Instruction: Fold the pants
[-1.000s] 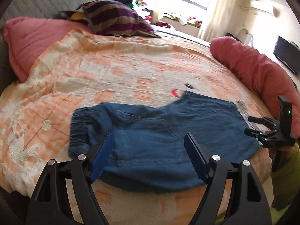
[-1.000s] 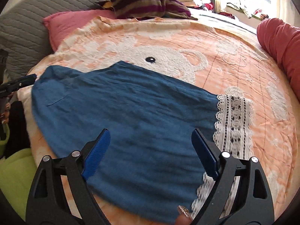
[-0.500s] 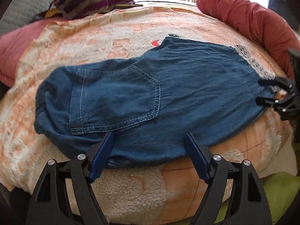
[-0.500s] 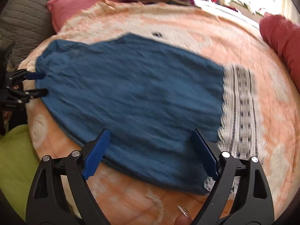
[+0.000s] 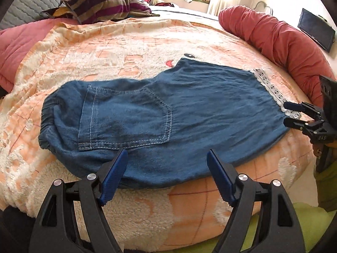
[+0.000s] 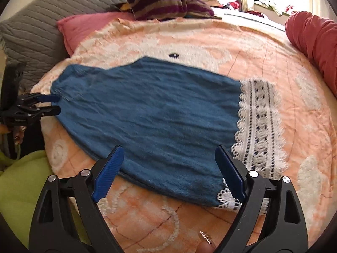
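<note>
Bed-blanket (image 5: pixel 130 48): pants (image 5: pixel 168 113) lengthwise left-right

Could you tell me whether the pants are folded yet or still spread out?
Spread flat: the pants lie full length, waistband to lace hem.

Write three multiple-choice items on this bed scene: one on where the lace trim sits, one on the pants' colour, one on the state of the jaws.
1. The white lace trim on the pants lies at the end near:
A. the left gripper
B. the right gripper
C. the striped pillow

2. The pants are:
A. blue denim
B. black
C. green

3. Both grippers' jaws are:
A. shut on the waistband
B. shut on the lace
C. open, holding nothing

Key:
1 B, the lace sits beside the right gripper, opposite the left gripper.
2 A, blue cloth with a stitched pocket.
3 C, the blue pads stand wide apart with no cloth pinched between them.
</note>
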`<state>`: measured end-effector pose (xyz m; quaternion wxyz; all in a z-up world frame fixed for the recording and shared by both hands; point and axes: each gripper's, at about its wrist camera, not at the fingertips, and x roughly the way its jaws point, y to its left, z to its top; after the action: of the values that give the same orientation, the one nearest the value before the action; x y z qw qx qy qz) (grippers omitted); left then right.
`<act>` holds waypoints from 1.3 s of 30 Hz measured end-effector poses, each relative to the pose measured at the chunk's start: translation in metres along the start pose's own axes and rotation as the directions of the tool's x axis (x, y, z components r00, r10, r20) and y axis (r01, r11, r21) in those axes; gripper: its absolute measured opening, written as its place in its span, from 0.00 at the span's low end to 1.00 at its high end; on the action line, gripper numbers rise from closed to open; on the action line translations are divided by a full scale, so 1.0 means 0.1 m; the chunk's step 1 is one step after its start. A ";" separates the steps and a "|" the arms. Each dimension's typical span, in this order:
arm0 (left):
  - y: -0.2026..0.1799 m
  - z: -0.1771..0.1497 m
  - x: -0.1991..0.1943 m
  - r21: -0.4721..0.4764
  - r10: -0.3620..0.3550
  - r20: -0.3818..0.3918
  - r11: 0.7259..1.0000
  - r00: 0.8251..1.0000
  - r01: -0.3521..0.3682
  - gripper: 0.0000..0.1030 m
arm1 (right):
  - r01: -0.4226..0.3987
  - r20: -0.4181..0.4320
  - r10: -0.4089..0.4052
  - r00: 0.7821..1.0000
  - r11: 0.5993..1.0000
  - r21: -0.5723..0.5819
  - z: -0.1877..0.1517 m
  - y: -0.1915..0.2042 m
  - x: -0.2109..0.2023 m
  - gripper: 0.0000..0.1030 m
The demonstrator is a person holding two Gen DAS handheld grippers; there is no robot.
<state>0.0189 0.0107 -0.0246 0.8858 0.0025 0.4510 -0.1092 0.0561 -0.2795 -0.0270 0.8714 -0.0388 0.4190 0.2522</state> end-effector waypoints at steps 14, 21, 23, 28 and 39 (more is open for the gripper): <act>-0.22 0.19 -0.25 0.010 0.015 0.055 1.000 0.998 -0.015 0.96 | 0.008 0.126 -0.012 0.992 0.999 0.032 0.13 -0.11 -0.39 0.87; -0.40 0.37 -0.28 0.049 0.001 0.069 0.999 0.998 -0.004 0.96 | 0.056 0.164 -0.067 0.984 0.996 0.071 0.11 -0.29 -0.57 0.89; -0.46 0.43 -0.27 0.064 0.002 0.071 0.998 0.997 -0.007 0.96 | 0.081 0.172 -0.095 0.981 0.993 0.082 0.10 -0.35 -0.62 0.89; -0.61 0.57 -0.19 0.091 -0.018 0.061 0.996 0.998 0.012 0.96 | 0.133 0.184 -0.152 0.971 0.985 0.114 0.04 -0.49 -0.75 0.90; -1.24 1.03 0.07 0.214 -0.079 0.061 0.975 0.995 0.064 0.96 | 0.168 0.121 -0.203 0.972 0.953 0.251 -0.29 -0.85 -0.72 0.90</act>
<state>0.0807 -0.1224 0.0426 0.8910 0.0766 0.4058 -0.1885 0.0381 -0.3906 -0.0035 0.9178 0.0455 0.3760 0.1192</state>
